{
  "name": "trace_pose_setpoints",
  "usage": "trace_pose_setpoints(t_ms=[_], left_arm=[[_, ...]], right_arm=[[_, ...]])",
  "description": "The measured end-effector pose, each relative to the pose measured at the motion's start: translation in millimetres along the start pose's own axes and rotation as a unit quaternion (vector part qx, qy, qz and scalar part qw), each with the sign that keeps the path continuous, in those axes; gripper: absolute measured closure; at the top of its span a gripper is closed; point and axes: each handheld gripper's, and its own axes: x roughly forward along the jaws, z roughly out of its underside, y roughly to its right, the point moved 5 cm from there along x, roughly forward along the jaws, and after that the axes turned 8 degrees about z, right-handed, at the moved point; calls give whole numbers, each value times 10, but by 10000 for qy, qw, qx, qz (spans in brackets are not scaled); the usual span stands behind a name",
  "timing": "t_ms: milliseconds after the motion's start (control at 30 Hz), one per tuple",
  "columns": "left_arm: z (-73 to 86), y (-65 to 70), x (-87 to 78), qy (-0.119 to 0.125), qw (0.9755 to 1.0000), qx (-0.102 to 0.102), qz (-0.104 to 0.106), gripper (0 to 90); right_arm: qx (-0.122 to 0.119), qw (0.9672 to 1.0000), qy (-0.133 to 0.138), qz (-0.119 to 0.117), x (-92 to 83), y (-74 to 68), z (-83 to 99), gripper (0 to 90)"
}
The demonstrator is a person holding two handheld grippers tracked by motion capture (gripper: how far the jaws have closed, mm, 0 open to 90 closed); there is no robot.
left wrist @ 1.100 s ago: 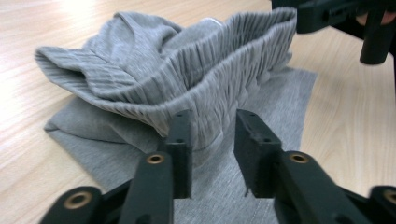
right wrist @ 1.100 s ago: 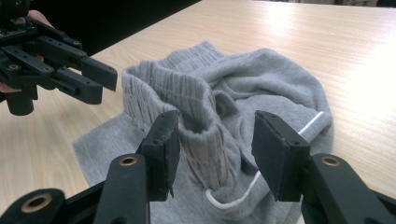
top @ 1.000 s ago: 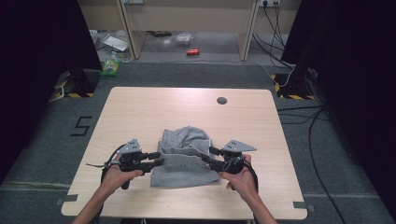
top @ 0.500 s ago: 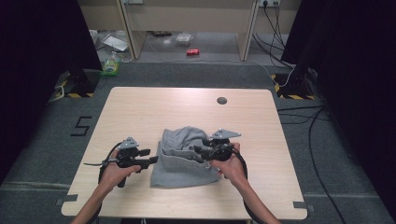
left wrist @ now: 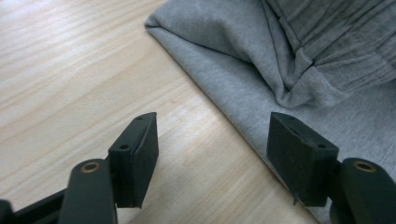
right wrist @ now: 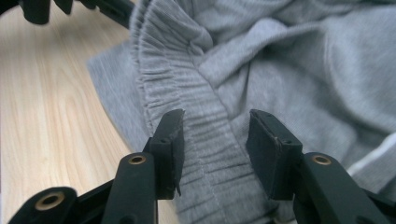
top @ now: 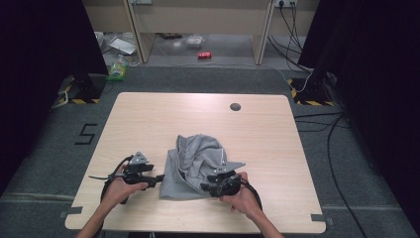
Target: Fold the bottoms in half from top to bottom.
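So the left gripper (left wrist: 212,154) has just been opening, its jaws straddling the grey garment's (top: 195,166) edge with nothing pinched — the right gripper (right wrist: 215,149) has been narrowing over the ribbed waistband (right wrist: 187,102), not yet clamped. Folding looks barely begun on the table (top: 148,119); the cloth lies bunched.

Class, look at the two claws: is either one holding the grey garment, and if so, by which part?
Neither holds it. The left claw is open at the grey garment's edge; the right claw, closing, straddles its ribbed band without pressing.
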Motion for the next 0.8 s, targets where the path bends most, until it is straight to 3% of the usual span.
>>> trace_pose_setpoints(t_ms=[67,300,533,800], left_arm=[[17,16,31,-84,9999,87,-48,307],[45,47,61,10,9996,234,-178,271],[97,62,81,386,9986,293,-232,255],[96,62,82,374,9986,296,-229,255]], right_arm=[[-67,10000,21,30,6,-10,18,567],[-114,9998,16,147,-34,-9,-54,513],[-104,9984,428,365,-122,115,-363,465],[-43,9966,625,540,4,259,-840,445]])
